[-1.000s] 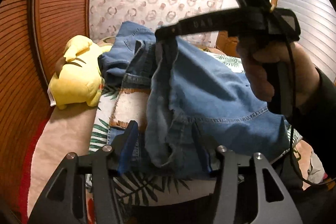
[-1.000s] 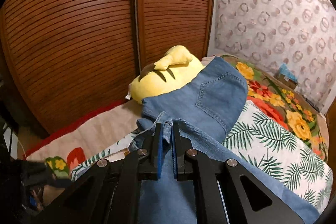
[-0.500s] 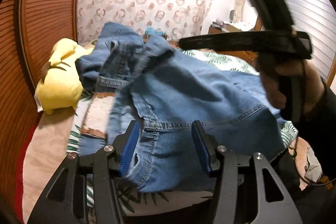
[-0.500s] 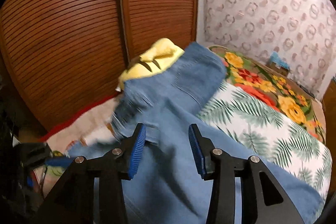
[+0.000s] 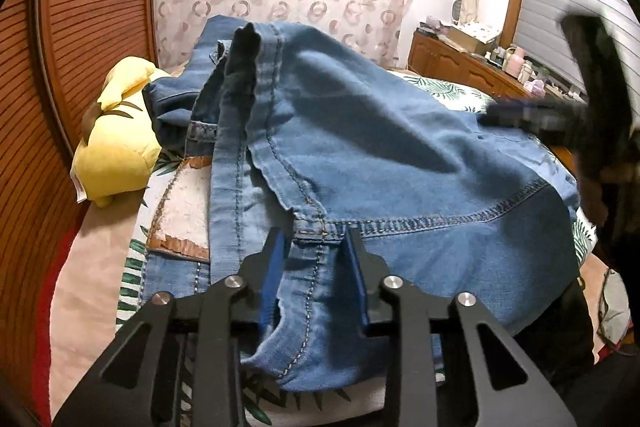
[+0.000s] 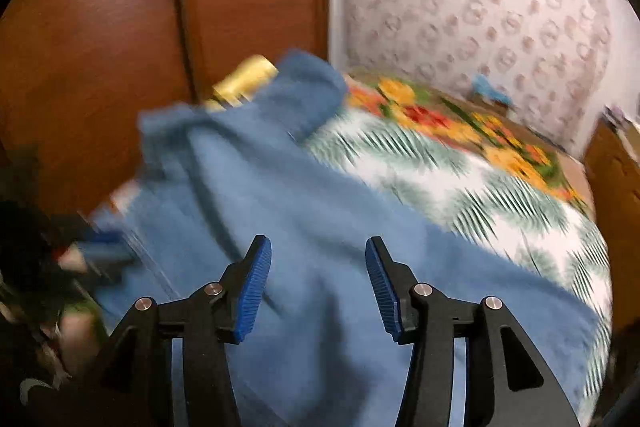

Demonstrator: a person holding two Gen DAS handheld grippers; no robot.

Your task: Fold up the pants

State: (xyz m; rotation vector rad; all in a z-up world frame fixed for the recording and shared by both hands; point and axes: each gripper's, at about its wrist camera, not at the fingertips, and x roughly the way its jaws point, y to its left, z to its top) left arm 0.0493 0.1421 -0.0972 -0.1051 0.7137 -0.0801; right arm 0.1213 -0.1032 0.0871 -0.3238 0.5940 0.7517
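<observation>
The blue denim pants (image 5: 400,163) lie bunched on the bed, with a seam and a hem edge toward me. My left gripper (image 5: 314,259) stands partly open, its blue pads on either side of a denim fold, with gaps showing between pads and cloth. My right gripper (image 6: 318,279) is wide open and empty above the pants (image 6: 304,227); this view is motion blurred. The right gripper also shows blurred at the right of the left wrist view (image 5: 560,115).
A yellow plush toy (image 5: 116,143) lies at the left of the bed against the brown slatted wardrobe doors (image 5: 80,27). The bed cover has a palm-leaf print (image 6: 460,179) and a floral part (image 6: 460,123). A wooden dresser with small items (image 5: 472,63) stands at the back right.
My right gripper has let go of the pants, opened wide and pulled back to the right. The lifted denim has dropped flat. My left gripper has narrowed around a denim fold.
</observation>
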